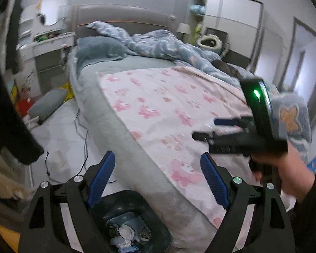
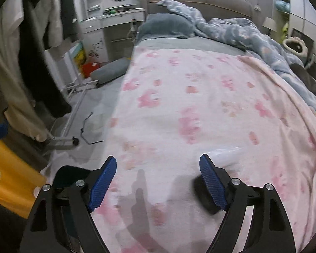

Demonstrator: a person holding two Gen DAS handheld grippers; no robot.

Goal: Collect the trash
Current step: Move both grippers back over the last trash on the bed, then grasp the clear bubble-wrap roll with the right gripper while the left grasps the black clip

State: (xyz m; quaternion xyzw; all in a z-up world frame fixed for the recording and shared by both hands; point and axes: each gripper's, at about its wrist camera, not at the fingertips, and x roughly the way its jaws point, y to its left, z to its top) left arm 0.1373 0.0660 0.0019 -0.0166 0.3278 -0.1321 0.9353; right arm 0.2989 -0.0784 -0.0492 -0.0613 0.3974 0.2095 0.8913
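Observation:
My left gripper [image 1: 158, 162] is open and empty above the bed's corner. Below it a black trash bin [image 1: 134, 221] stands on the floor and holds crumpled paper and wrappers. My right gripper [image 2: 158, 164] is open over the pink flowered blanket [image 2: 200, 105]; in the left wrist view it [image 1: 202, 129] hovers over the bed at the right. A clear plastic bottle [image 2: 225, 156] with a black cap [image 2: 202, 191] lies on the blanket just beside my right gripper's right finger. The bin's rim [image 2: 67, 175] shows at the lower left of the right wrist view.
A crumpled white scrap [image 1: 56, 160] and black cables [image 1: 82, 130] lie on the floor left of the bed. A grey stool [image 1: 46, 103], a clothes rack with coats [image 2: 31, 63] and a yellow object [image 2: 12, 179] stand on the left. A blue duvet [image 1: 164, 44] covers the bed's far side.

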